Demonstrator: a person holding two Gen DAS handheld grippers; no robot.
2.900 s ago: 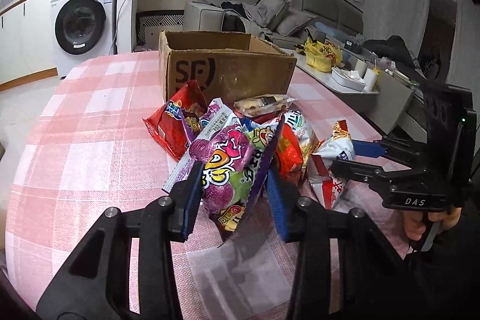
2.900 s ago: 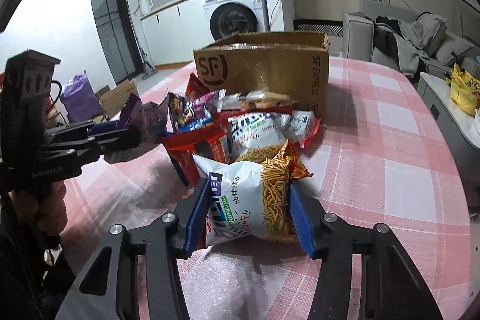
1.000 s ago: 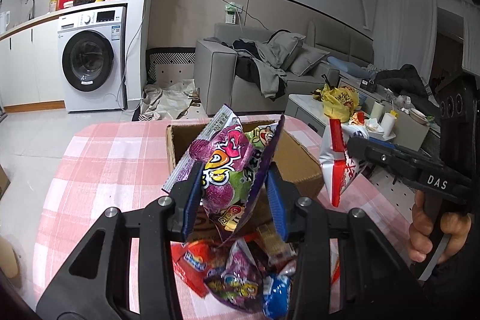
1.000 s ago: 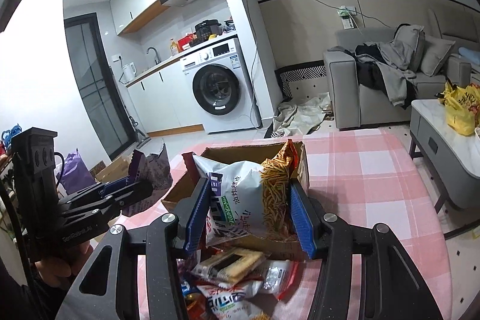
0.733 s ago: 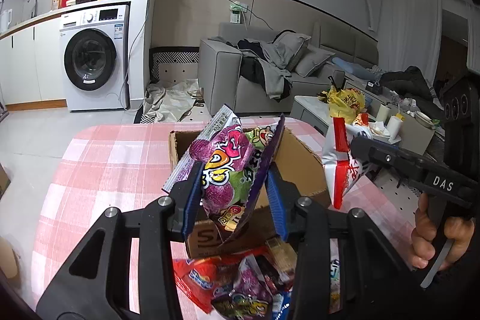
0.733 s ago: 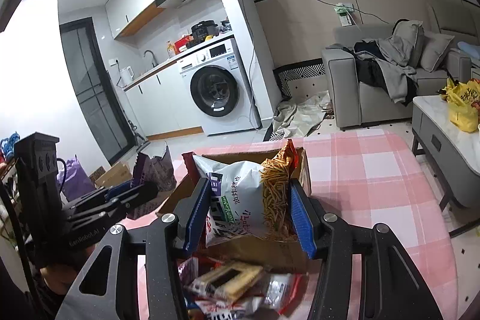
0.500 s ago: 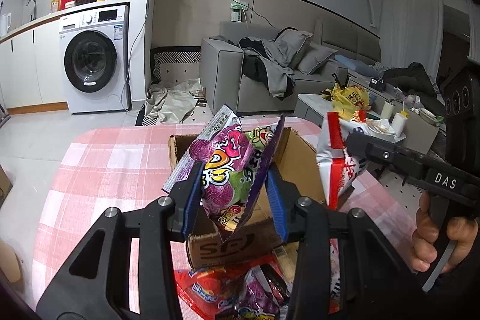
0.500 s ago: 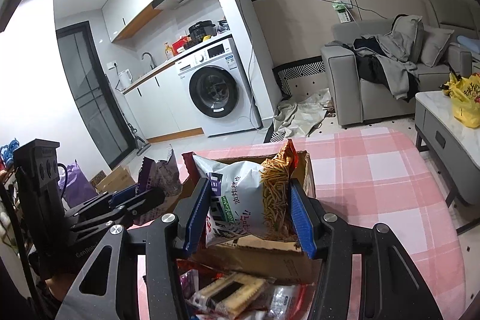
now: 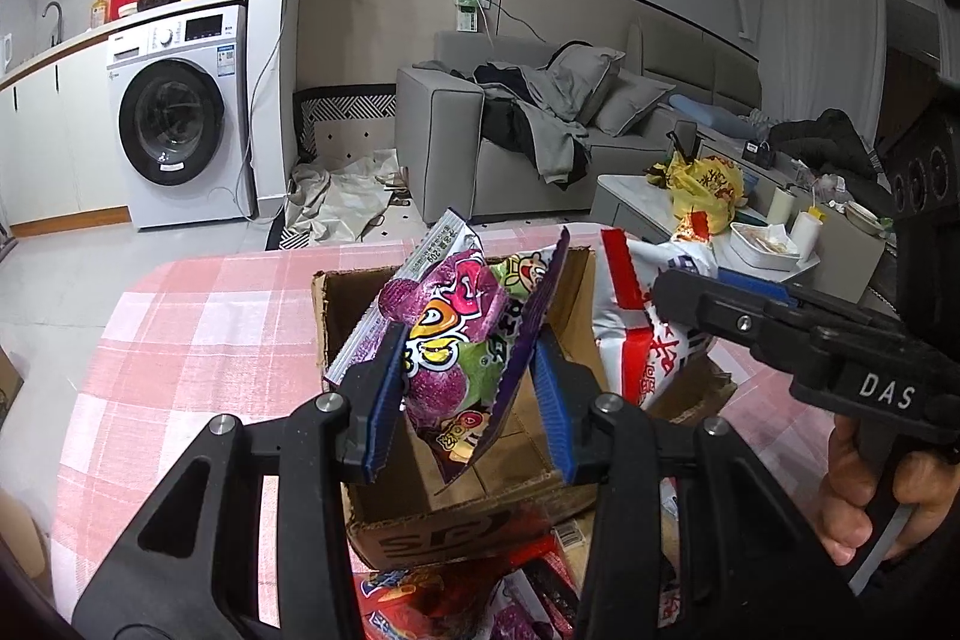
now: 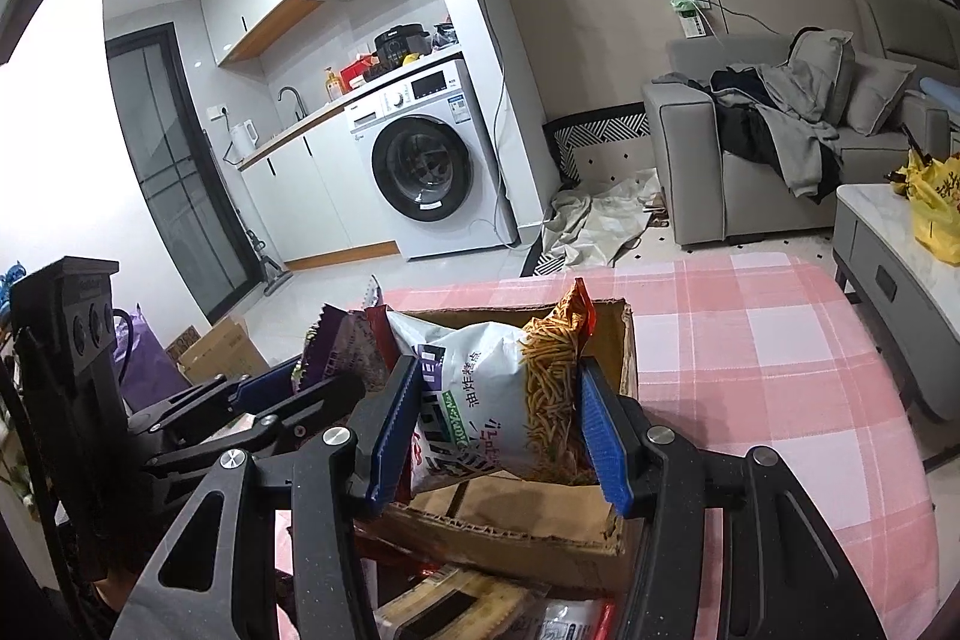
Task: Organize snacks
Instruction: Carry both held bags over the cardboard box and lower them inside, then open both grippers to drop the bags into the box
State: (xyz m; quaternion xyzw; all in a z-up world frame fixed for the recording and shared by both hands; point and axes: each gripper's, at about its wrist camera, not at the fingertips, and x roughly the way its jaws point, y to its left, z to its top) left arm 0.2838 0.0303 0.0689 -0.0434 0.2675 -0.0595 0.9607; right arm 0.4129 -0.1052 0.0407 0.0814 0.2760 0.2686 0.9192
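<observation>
Jaws now hold both snack bags (image 9: 456,334) over box (image 9: 420,520).

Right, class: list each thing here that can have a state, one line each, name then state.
left gripper: shut on the purple snack bag
right gripper: shut on the white chip bag
cardboard box: open on top
washing machine: door closed

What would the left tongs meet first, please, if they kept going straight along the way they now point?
Probably the inside of the open cardboard box: the left tongs, shut on the purple snack bag, aim down into it. Depth is hard to judge, so floor or far wall is unclear.
</observation>
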